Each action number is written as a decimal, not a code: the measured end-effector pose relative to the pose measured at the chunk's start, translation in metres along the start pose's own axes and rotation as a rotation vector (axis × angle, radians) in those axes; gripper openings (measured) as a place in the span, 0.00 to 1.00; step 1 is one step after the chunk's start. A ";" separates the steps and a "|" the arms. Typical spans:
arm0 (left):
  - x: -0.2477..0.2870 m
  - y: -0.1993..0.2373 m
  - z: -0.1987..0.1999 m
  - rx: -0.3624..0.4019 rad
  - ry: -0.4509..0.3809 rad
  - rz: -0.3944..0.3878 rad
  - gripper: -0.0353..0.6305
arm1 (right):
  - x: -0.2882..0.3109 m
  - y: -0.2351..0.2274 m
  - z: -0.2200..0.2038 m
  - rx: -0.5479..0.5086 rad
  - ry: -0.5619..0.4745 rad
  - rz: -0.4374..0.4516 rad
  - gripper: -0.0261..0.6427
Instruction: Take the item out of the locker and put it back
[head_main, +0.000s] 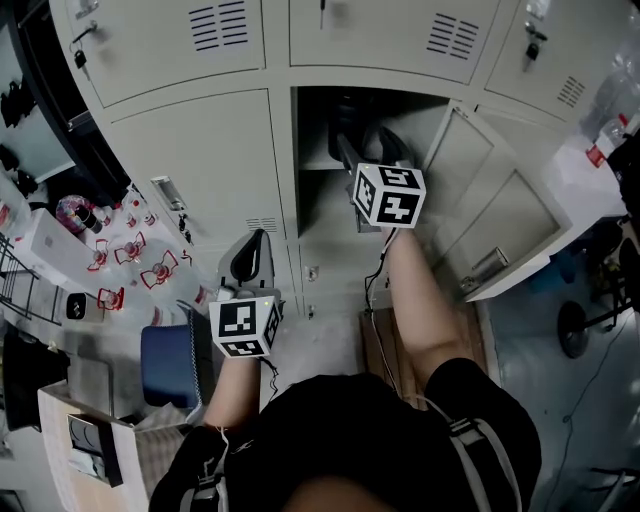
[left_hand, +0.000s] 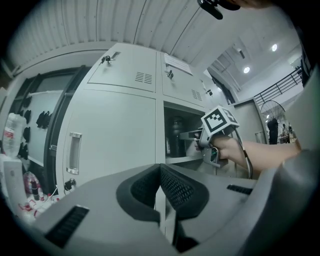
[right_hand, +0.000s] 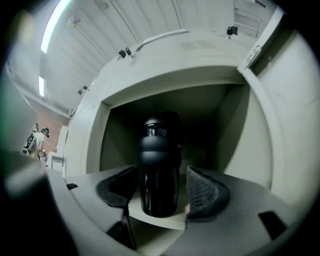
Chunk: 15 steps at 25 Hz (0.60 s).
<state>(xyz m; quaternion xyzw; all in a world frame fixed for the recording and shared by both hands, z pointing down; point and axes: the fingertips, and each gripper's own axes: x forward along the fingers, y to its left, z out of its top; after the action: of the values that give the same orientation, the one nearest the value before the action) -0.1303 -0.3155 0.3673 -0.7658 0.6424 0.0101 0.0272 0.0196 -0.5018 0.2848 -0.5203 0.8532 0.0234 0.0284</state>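
Right tongs (right_hand: 161, 188) spread around black bottle (right_hand: 159, 165) on locker shelf (right_hand: 151, 220), left tongs (left_hand: 160, 190) pressed together

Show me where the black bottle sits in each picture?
Right gripper view: black bottle dead centre, between the right claw's parted jaws.
Left gripper view: right of centre, inside the open locker, beside that claw.
Head view: cannot be made out in the locker's dark.
Shared landmark: the open locker.
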 end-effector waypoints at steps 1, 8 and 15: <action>0.001 -0.002 0.000 0.000 0.000 -0.005 0.07 | -0.011 -0.002 0.003 0.011 -0.025 -0.009 0.45; 0.004 -0.021 -0.001 -0.002 0.003 -0.036 0.07 | -0.084 0.004 -0.001 0.012 -0.137 -0.033 0.06; 0.003 -0.035 -0.003 0.002 0.009 -0.060 0.07 | -0.126 0.019 -0.035 0.039 -0.111 -0.014 0.06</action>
<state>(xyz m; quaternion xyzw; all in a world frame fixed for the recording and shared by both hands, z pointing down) -0.0952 -0.3122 0.3712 -0.7847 0.6194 0.0051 0.0253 0.0593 -0.3833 0.3294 -0.5234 0.8470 0.0352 0.0858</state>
